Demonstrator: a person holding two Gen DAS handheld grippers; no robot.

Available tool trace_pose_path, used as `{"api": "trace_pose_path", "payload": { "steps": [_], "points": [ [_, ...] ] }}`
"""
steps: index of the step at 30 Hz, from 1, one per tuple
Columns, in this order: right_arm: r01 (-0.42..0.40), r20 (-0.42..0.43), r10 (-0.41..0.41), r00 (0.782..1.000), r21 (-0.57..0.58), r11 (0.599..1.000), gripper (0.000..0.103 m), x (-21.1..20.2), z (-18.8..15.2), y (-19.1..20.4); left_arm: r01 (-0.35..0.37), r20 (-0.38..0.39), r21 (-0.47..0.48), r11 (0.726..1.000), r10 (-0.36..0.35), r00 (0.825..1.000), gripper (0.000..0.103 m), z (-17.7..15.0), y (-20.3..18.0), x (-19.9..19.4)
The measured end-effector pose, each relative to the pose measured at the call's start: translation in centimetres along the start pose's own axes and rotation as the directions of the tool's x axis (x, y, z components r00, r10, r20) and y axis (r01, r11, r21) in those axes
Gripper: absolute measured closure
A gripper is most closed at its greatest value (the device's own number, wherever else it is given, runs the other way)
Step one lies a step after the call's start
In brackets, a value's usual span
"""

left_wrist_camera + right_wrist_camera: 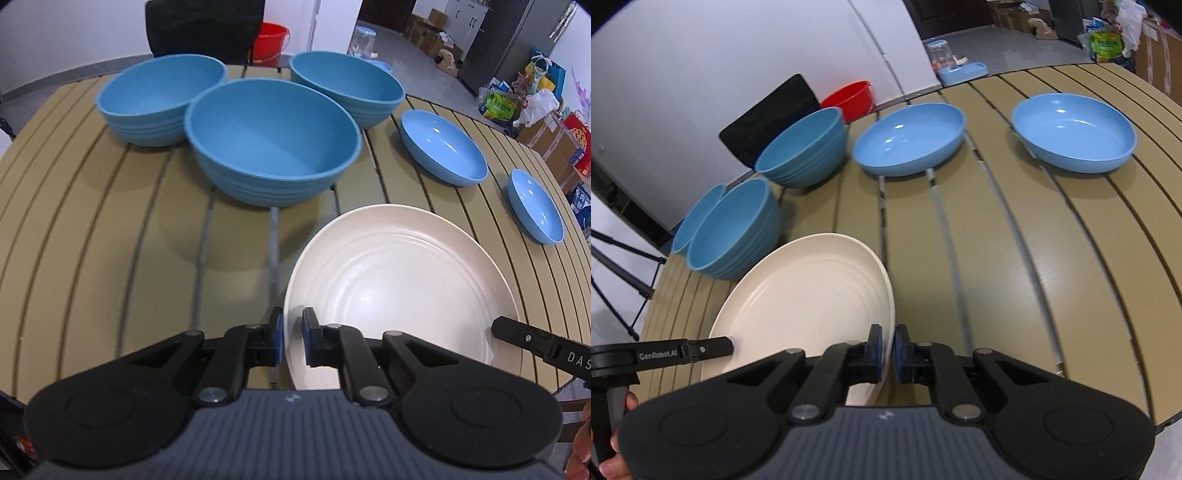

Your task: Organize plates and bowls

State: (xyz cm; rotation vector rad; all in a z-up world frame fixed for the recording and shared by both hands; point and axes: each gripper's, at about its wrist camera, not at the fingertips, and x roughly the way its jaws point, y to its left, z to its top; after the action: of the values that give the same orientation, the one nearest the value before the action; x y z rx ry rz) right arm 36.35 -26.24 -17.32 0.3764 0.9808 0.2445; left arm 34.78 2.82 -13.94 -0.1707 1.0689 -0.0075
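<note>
The round cream ridged plastic plate is tilted above the slatted tan table near its front edge. The left gripper, lettered "GenRobot.AI", and the right gripper, lettered "DAS", each pinch its rim. Behind stand three deep blue ribbed bowls and two shallow glossy light-blue dishes.

So the surface is tan slats with dark gaps between them. Three deep blue ribbed bowls sit bunched toward its far edge. Two shallow glossy blue dishes sit apart from each other along the right side.
</note>
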Motion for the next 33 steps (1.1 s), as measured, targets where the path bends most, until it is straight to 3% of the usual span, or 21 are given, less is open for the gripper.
{"api": "trace_pose_path", "payload": {
  "steps": [20, 33],
  "points": [
    [-0.061, -0.060, 0.053, 0.997, -0.139, 0.988, 0.094, 2.3, -3.6, 8.4, -0.098, 0.026, -0.095, 0.991, 0.101, 0.995, 0.091, -1.7, 8.8, -1.3],
    [-0.044, -0.051, 0.034, 0.998, -0.195, 0.980, 0.094, 4.4, -4.0, 11.1, -0.122, 0.044, -0.114, 0.986, 0.128, 0.991, 0.090, -2.0, 10.3, -0.7]
  ]
}}
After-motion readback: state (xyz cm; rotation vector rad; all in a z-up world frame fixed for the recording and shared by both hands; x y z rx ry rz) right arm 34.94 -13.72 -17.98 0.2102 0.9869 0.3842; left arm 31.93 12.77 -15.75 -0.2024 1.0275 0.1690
